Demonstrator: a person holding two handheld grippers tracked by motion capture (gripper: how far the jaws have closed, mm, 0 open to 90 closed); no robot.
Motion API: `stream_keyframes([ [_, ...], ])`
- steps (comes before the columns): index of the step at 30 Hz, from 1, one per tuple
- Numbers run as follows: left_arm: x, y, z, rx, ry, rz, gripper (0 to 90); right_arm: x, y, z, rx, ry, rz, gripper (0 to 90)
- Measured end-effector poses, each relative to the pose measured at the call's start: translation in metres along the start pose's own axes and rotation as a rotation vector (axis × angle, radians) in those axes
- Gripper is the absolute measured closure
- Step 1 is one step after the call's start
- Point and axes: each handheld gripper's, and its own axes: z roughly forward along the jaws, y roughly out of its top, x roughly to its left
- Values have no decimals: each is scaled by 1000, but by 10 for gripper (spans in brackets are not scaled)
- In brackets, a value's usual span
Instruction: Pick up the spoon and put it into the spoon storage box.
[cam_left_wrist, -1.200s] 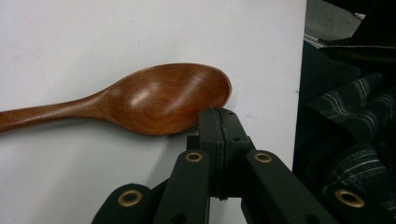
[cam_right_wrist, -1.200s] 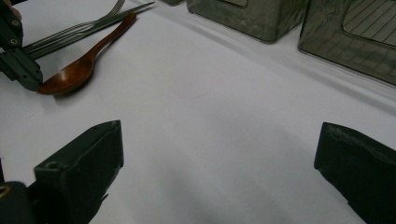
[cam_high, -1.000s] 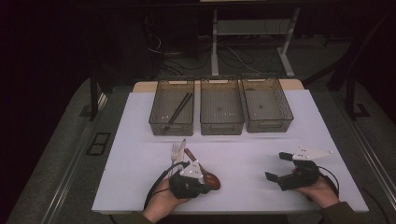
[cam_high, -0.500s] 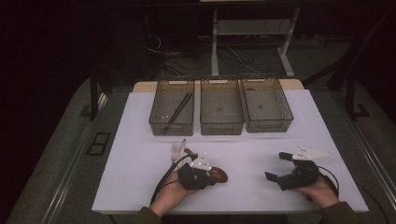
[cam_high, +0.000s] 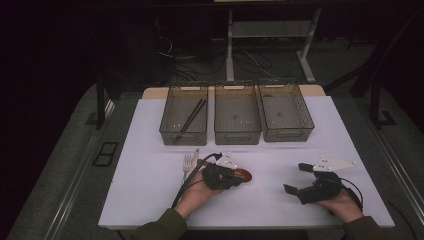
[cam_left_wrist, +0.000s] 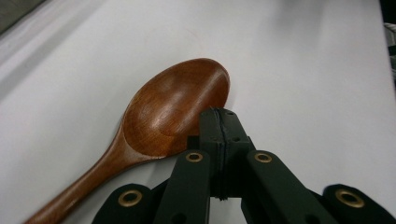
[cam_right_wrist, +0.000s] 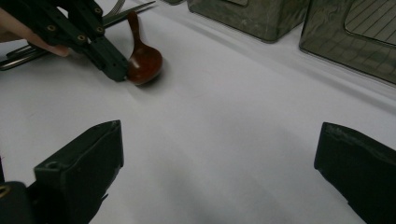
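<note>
A brown wooden spoon (cam_high: 244, 175) lies on the white table top, its handle running left toward a fork (cam_high: 188, 160). My left gripper (cam_high: 239, 179) is shut with nothing between its jaws. In the left gripper view the closed tip (cam_left_wrist: 218, 117) sits against the rim of the spoon's bowl (cam_left_wrist: 177, 107). The right gripper view shows that tip (cam_right_wrist: 119, 72) touching the spoon (cam_right_wrist: 145, 59) from the near side. My right gripper (cam_high: 296, 178) rests at the right of the table, held by a hand, its jaws (cam_right_wrist: 219, 140) wide open over bare table.
Three clear bins stand in a row at the back: the left bin (cam_high: 183, 138) holds dark chopsticks (cam_high: 192, 116), then the middle bin (cam_high: 237, 137) and the right bin (cam_high: 287, 134). A cable trails from each gripper. The table's front edge is near both hands.
My left hand has moved right and away from the person, with its shut tip beside the spoon. The spoon's bowl has swung right with it. The right gripper has kept still.
</note>
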Motion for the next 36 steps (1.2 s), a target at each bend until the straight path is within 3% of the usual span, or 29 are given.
stream_keyframes([
  [10, 16, 13, 12, -15, 27, -17, 890, 0, 0, 0, 0, 3, 0, 8],
  [14, 17, 14, 12, -20, 25, -18, 889, 0, 0, 0, 0, 3, 0, 8],
  [16, 16, 14, 11, -29, 15, -39, 888, 0, 0, 0, -1, 4, 0, 8],
  [26, 30, 24, -5, -79, 26, -72, 657, 0, 0, 1, 2, 2, -1, 8],
  [29, 38, 30, -5, -83, 20, -86, 549, 0, 0, 1, 2, 1, -1, 8],
  [36, 49, 32, 5, -75, -4, -113, 455, -1, 0, 1, 2, 0, 0, 8],
])
